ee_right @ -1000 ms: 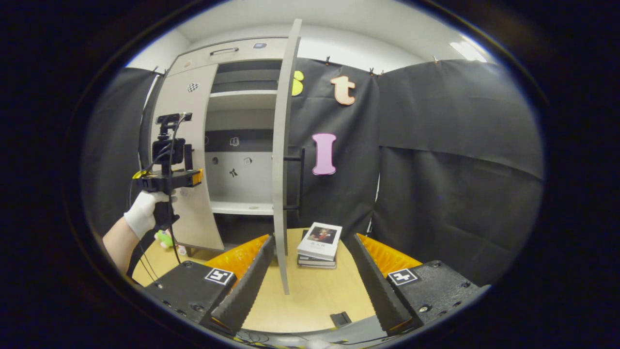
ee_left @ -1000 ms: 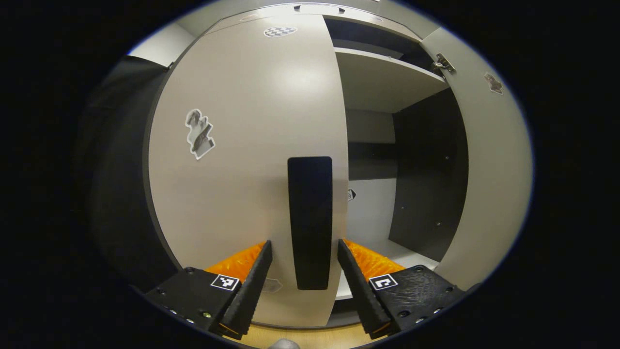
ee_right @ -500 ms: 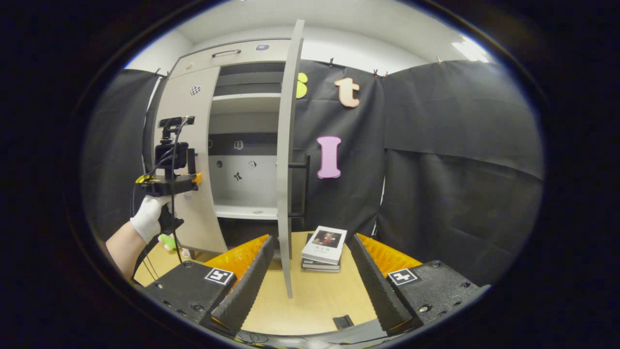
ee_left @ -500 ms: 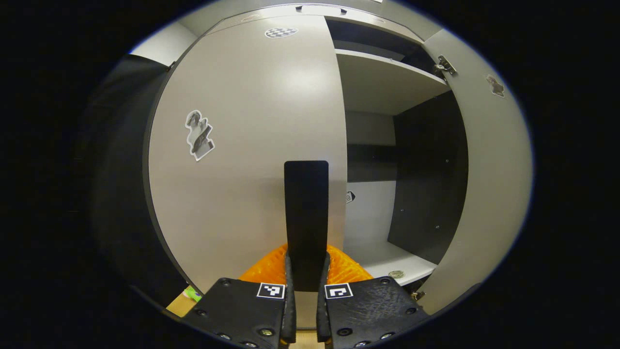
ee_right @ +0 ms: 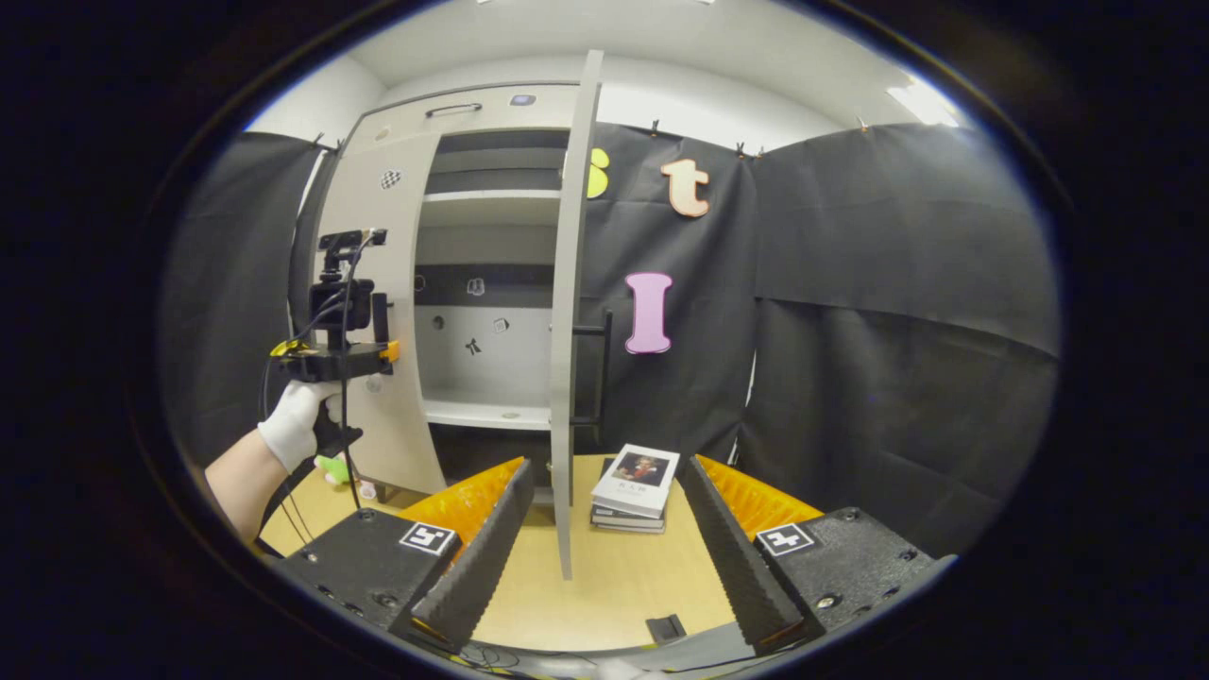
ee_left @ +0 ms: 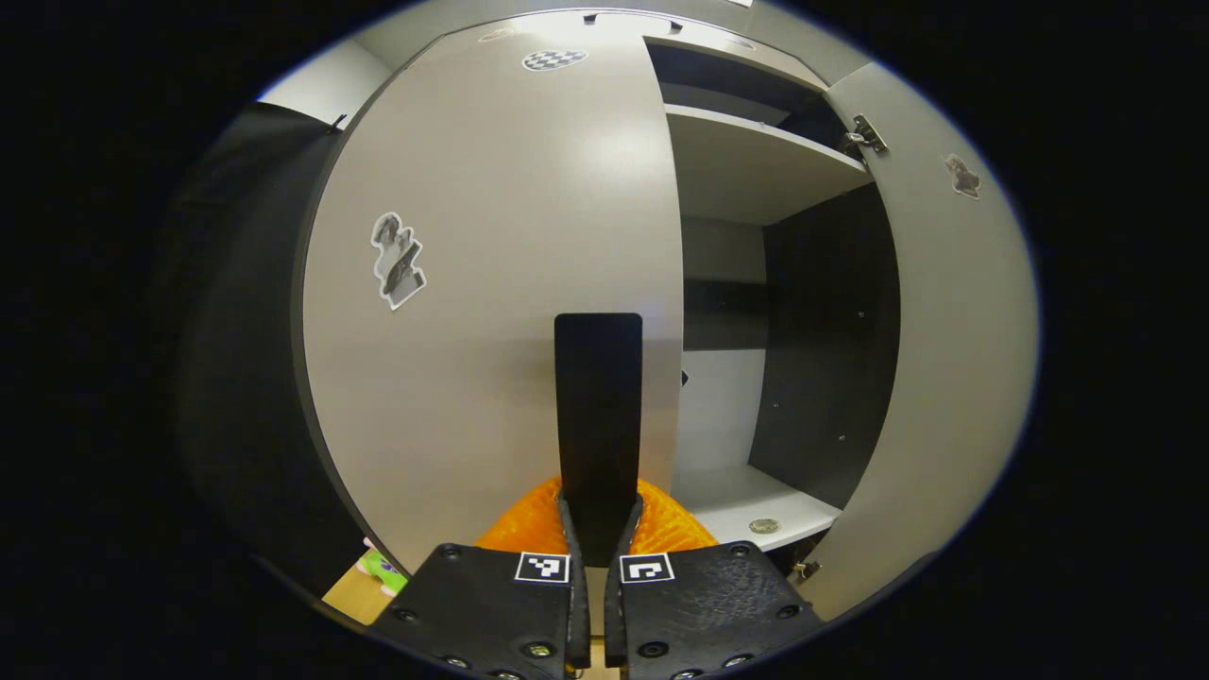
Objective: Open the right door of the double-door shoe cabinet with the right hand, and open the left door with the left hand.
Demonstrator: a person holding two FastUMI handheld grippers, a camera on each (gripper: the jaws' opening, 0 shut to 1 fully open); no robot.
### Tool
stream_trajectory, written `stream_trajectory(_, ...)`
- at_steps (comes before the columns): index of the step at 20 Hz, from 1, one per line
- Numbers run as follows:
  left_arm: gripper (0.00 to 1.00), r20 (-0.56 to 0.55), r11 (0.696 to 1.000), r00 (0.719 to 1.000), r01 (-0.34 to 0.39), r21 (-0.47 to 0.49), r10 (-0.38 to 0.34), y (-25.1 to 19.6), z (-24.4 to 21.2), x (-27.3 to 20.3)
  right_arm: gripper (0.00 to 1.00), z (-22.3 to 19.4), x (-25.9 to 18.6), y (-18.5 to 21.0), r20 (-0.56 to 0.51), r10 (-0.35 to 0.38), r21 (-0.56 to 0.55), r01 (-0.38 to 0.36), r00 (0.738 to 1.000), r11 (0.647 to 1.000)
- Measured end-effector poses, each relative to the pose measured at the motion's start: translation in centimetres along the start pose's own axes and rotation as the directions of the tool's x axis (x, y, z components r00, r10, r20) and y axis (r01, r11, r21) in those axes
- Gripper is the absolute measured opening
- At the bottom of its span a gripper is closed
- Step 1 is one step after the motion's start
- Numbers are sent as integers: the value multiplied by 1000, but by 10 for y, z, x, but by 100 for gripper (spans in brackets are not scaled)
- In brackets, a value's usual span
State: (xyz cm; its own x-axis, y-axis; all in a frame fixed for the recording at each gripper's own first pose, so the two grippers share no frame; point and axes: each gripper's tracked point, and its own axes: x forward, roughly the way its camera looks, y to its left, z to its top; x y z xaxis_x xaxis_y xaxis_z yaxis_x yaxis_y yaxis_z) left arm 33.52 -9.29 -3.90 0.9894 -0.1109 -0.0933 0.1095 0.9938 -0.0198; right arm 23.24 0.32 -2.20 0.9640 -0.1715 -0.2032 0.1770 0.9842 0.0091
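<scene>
The left gripper [ee_left: 596, 515] pinches the upright black handle [ee_left: 598, 416] at the left door's [ee_left: 491, 283] free right edge, door near shut. The right gripper [ee_right: 604, 529] hangs spread, well back from the right door [ee_right: 567, 321], already swung open.

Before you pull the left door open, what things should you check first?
1. Left gripper shut on the left door's handle: ok.
2. Right door already swung open: ok.
3. Right gripper open and apart from the right door: ok.
4. Left door open: not ok, it looks nearly closed.
5. Books on the table out of the left door's swing: ok, they sit beyond the right door.
6. Small green toy out of the door's swing: cannot tell.
</scene>
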Motion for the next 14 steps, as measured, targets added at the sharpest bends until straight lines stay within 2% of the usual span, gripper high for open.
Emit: stream_trajectory(14,5,-11,1000,1000,11,9,-11,29,-4,-54,100,-13,-33,34,5,134,-6,-134,991,991)
